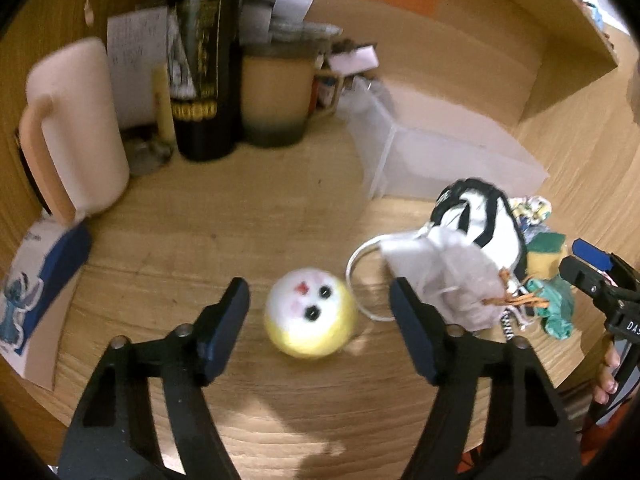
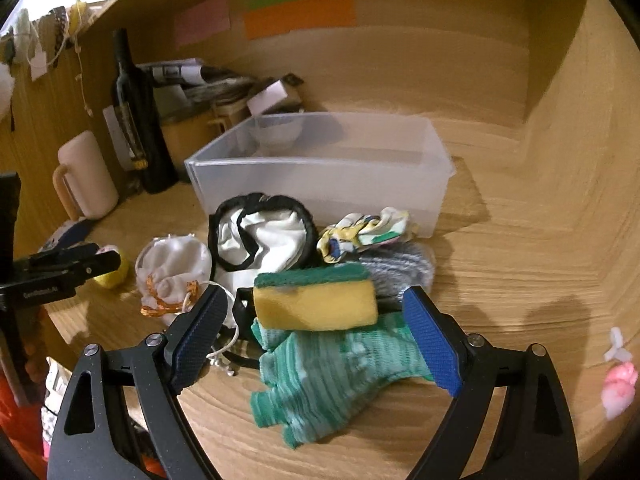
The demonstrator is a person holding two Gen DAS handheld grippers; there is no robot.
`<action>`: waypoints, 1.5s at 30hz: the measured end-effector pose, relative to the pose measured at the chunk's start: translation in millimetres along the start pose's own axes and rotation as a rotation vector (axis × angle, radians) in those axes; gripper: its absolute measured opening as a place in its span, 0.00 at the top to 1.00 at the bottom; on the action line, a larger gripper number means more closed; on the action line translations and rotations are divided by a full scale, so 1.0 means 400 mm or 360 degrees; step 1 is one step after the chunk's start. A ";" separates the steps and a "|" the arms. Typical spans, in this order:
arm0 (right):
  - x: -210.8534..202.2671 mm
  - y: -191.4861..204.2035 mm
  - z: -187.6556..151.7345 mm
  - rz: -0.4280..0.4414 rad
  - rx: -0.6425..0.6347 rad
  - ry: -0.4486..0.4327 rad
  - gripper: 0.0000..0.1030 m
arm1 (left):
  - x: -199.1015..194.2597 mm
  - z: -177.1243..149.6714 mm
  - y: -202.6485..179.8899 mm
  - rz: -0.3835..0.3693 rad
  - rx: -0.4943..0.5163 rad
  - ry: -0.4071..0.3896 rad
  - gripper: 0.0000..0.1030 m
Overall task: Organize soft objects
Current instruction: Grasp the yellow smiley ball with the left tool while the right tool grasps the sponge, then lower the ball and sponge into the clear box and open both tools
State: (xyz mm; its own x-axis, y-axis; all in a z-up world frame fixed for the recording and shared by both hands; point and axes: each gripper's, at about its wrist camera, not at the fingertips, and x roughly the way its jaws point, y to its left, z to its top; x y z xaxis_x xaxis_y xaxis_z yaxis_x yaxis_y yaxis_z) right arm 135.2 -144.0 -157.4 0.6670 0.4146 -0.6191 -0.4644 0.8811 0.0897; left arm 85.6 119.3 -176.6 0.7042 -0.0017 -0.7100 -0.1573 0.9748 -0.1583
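My left gripper point(image 1: 320, 312) is open, its fingers on either side of a round yellow and white plush ball point(image 1: 309, 312) on the desk. My right gripper point(image 2: 316, 320) is open around a yellow sponge with a green scrub top point(image 2: 316, 296), which lies on a green knitted glove point(image 2: 328, 372). A pile of soft things lies beside them: a white drawstring pouch point(image 2: 174, 268), a black and white cloth point(image 2: 264, 240), a patterned cloth point(image 2: 362, 232), a grey knit piece point(image 2: 400, 268). A clear plastic bin point(image 2: 320, 184) stands behind the pile.
A dark bottle point(image 1: 206, 60), a cream jug point(image 1: 76, 128), a tan mug point(image 1: 276, 100), papers and a blue and white box point(image 1: 36, 292) crowd the back left. A small pink toy point(image 2: 620, 384) lies at the far right. The wooden shelf wall rises behind.
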 end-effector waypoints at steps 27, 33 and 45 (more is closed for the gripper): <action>-0.100 -0.034 0.088 -0.0078 -0.0031 -0.0235 0.40 | -0.108 0.150 -0.111 -0.0164 0.0160 -0.0320 0.56; -0.120 -0.059 0.154 -0.0083 -0.0013 -0.0347 0.40 | -0.115 0.229 -0.168 -0.0207 0.0215 -0.0408 0.56; -0.024 -0.074 0.266 -0.0025 -0.0058 -0.0306 0.40 | -0.016 0.356 -0.247 -0.0243 0.0222 -0.0323 0.56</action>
State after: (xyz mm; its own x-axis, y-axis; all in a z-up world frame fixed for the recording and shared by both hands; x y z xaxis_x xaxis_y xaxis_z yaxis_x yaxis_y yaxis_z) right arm 204.7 -150.0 -71.0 0.7717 0.4396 -0.4596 -0.4714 0.8805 0.0507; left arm 195.2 54.9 -58.7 0.8387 -0.1200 -0.5311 0.0483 0.9880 -0.1470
